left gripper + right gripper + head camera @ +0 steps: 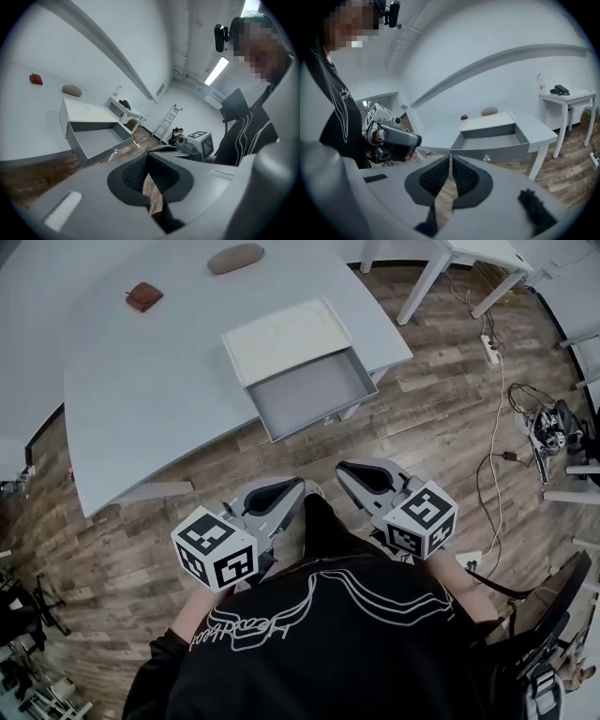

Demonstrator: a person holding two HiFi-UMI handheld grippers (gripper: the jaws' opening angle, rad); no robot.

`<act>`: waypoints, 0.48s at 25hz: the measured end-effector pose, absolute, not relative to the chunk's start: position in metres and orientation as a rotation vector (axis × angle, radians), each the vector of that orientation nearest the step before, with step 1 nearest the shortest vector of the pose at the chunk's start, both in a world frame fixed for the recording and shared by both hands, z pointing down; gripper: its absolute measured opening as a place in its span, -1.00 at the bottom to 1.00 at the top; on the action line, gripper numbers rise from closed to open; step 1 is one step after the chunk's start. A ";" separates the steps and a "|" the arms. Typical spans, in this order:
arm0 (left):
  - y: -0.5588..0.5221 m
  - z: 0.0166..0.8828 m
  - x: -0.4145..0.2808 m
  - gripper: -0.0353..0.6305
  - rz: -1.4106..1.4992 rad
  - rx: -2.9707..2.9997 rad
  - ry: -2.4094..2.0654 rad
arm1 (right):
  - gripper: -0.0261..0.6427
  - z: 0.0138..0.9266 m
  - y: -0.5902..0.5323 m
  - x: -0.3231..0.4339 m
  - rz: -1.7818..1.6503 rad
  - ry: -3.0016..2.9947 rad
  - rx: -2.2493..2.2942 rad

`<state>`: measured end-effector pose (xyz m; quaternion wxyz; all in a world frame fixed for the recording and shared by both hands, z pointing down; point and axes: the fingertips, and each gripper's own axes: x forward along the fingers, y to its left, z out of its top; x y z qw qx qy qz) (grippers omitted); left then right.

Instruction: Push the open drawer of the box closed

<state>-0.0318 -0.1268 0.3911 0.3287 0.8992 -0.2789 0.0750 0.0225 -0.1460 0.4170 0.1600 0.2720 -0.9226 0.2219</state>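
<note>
A white box [286,334] sits on the pale table [141,399] with its grey drawer [314,395] pulled open past the table's near edge. The drawer looks empty and has a small knob [486,158] on its front. Both grippers hang close to my body, well short of the drawer. My left gripper [281,488] is shut with nothing in it, and the drawer [96,140] lies ahead to its left. My right gripper [361,470] is also shut and empty, with the drawer [492,140] straight ahead of its tips [450,159].
On the table's far side lie a small brown object [143,296] and a grey-brown oval object [235,258]. A white side table [469,259] stands at the back right. Cables and a power strip [492,348] run across the wood floor at right.
</note>
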 end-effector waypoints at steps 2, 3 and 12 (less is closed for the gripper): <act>-0.134 0.395 -0.034 -0.87 0.213 2.343 -0.724 | -0.89 0.426 -0.160 0.023 0.653 -2.617 0.789; -0.138 0.398 -0.037 -0.87 0.218 2.333 -0.728 | -0.89 0.432 -0.166 0.023 0.664 -2.601 0.791; -0.157 0.420 -0.059 -0.87 0.203 2.231 -0.788 | -0.75 0.479 -0.201 0.020 0.601 -2.443 0.803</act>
